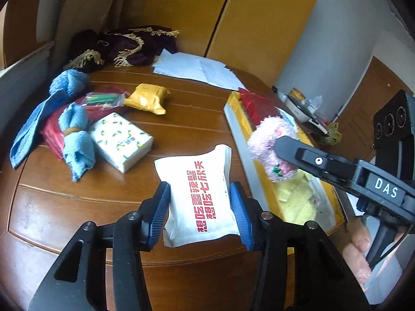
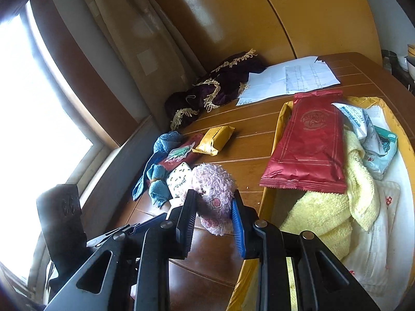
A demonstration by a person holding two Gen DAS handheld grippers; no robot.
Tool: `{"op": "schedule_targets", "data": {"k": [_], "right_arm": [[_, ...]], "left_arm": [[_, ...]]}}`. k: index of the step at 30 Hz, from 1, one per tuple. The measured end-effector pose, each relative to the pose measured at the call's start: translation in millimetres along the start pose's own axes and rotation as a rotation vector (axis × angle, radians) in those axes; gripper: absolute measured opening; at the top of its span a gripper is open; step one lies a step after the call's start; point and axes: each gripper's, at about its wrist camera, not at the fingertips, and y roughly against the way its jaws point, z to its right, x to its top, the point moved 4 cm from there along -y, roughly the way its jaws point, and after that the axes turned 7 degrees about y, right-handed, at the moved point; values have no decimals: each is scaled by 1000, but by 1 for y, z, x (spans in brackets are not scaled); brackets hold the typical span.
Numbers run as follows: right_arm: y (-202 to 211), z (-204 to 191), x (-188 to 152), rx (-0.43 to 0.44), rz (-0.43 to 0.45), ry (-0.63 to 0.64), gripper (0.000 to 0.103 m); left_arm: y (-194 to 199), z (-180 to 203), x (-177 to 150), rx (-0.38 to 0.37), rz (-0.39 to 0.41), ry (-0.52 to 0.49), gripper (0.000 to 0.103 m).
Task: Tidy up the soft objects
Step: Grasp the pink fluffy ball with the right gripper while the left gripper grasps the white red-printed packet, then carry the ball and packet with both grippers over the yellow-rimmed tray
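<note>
roughly midway, judging by the split. the yellow box [image 2: 281, 119] at 3 o'clock on the wooden table [image 1: 181, 127] already holds a red packet [image 2: 308, 142], a yellow towel [image 2: 326, 207], white cloth and a couple of small pouches.

left on the table, around 9 to 11 o'clock in the left wrist view: two blue towels [image 1: 75, 140], a white tissue pack with lemon print [image 1: 122, 141], a yellow packet [image 1: 149, 98], a small clear bag with green bits [image 1: 103, 99] on a red packet, and a dark fringed cloth [image 1: 124, 46] at the far edge. papers [image 1: 199, 70] at 12 are probably not part of the job.

left gripper [image 1: 202, 212]: fingers wide apart, blue pads against both sides of a white pouch with red print [image 1: 199, 194], looks clamped on it, just beside the box's near edge.

right gripper [image 2: 214, 215]: fingers closer together, squeezing a pink fluffy toy [image 2: 215, 189], held above the table just left of the box, not yet over it.

both items look bound for the box next.
</note>
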Motion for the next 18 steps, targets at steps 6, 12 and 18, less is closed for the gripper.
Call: {"op": "schedule_targets", "data": {"k": [6,12,18], "right_arm": [[29,25,4,-21,28,-19,27],[57,49,-4,-58,44,-53,27],[71,58,-14,-140,16,-43,27]], "left_arm": [[3,36,4,-94,7,-42,46],[2,55,4,-129,-2,-72,46],[-4,76,1,-168,-36,-120,46]]}}
